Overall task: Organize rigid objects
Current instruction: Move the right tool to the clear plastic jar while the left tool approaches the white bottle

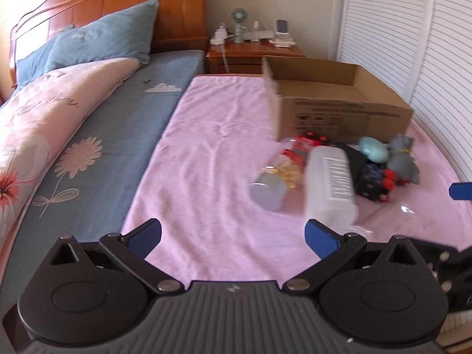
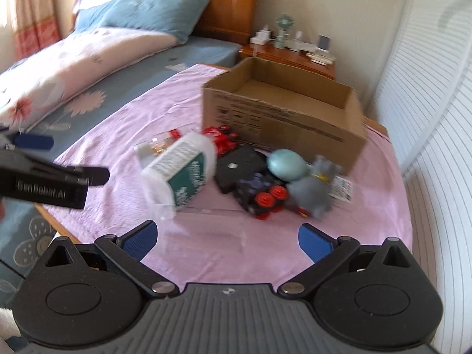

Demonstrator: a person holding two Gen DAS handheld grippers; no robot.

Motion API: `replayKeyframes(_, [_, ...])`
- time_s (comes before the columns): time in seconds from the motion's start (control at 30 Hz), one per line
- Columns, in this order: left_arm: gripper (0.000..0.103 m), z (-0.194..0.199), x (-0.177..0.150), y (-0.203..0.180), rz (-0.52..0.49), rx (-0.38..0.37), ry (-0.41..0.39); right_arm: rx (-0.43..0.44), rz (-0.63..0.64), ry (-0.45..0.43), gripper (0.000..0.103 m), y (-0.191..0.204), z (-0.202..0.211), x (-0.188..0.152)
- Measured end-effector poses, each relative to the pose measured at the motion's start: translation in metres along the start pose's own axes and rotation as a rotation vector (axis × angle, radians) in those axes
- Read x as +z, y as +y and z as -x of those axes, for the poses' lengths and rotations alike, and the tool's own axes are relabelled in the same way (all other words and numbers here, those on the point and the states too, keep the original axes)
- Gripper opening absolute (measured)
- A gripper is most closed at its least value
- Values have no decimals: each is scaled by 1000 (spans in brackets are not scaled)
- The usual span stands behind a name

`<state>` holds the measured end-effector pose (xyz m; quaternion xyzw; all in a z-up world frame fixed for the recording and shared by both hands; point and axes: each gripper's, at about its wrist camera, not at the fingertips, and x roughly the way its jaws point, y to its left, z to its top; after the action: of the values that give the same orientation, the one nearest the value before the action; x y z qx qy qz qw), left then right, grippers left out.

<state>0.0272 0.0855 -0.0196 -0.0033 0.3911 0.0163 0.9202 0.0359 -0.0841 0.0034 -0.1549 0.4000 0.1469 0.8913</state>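
Observation:
A pile of objects lies on the pink towel (image 1: 212,159) before an open cardboard box (image 1: 339,100): a white plastic bottle (image 1: 330,183) on its side, a clear jar with a silver lid (image 1: 274,183), a black toy car with red wheels (image 1: 374,180), a teal egg-shaped thing (image 1: 374,149) and a grey plush toy (image 1: 402,159). My left gripper (image 1: 233,239) is open and empty, short of the bottle. My right gripper (image 2: 227,240) is open and empty, just short of the bottle (image 2: 180,171), car (image 2: 259,191) and plush (image 2: 315,188). The box (image 2: 283,118) stands behind them.
A bed with a blue sheet (image 1: 97,159), a pink quilt (image 1: 44,112) and blue pillows (image 1: 112,38) lies to the left. A wooden nightstand (image 1: 253,50) with a small fan stands behind the box. White louvred doors (image 1: 413,44) line the right side.

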Motion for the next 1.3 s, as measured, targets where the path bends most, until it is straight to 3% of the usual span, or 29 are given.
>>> replayKeyframes(0.4, [102, -12, -3, 27, 29, -28, 21, -37, 66, 80, 103, 33, -45, 11])
replayKeyframes(0.87, [102, -14, 11, -3, -53, -124, 21, -87, -85, 119, 103, -23, -53, -7])
replayKeyframes(1.03, [102, -16, 17, -20, -108, -199, 8, -93, -157, 138, 103, -51, -57, -18])
replayKeyframes(1.3, [102, -26, 34, -39, -210, -365, 7, -43, -169, 153, 103, -64, -67, -34])
